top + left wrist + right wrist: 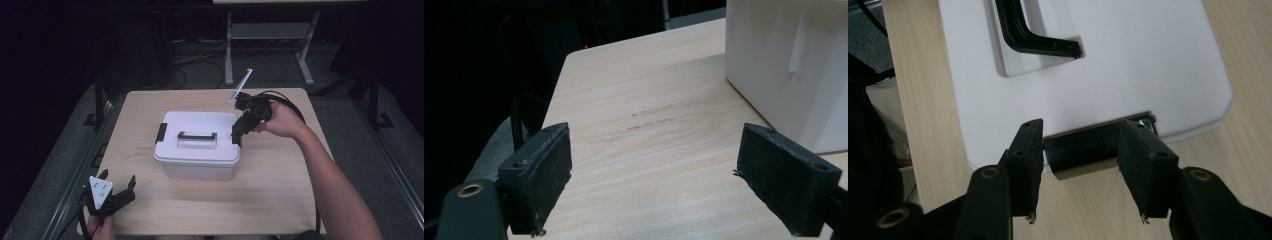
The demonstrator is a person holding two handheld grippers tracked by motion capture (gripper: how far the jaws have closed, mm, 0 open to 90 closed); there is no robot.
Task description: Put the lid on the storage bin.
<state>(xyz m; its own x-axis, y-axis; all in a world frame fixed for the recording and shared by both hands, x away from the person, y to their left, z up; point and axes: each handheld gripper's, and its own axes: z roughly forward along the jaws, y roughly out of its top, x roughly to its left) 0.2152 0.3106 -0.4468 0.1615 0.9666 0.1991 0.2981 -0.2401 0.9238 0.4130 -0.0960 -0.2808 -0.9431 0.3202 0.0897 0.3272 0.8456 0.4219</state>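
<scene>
Here the white lidded storage box (pixel 198 145) sits mid-frame on the worktop (pixel 280 200). Right gripper (pixel 1083 170) is unclenched, jaws straddling the black side latch (pixel 1083 147). Left gripper (pixel 119 192) released, lower left. Box prob. light, stiff, slick plastic; grab latch or handle (pixel 197 135).

Lit brightly from overhead on the table (pixel 280 200), dark all around beyond its edges. Soft short shadow under the white box (pixel 197 145) on the near side. Mild glare on the box lid just ahead of the fingers (pixel 1148 170) in the right gripper view, washed almost featureless. Slightly soft and grainy throughout in the high view. Close pads (pixel 544 175) a little blurred in the left gripper view, wood grain between them sharp. Background beyond nearly black, barely readable.
</scene>
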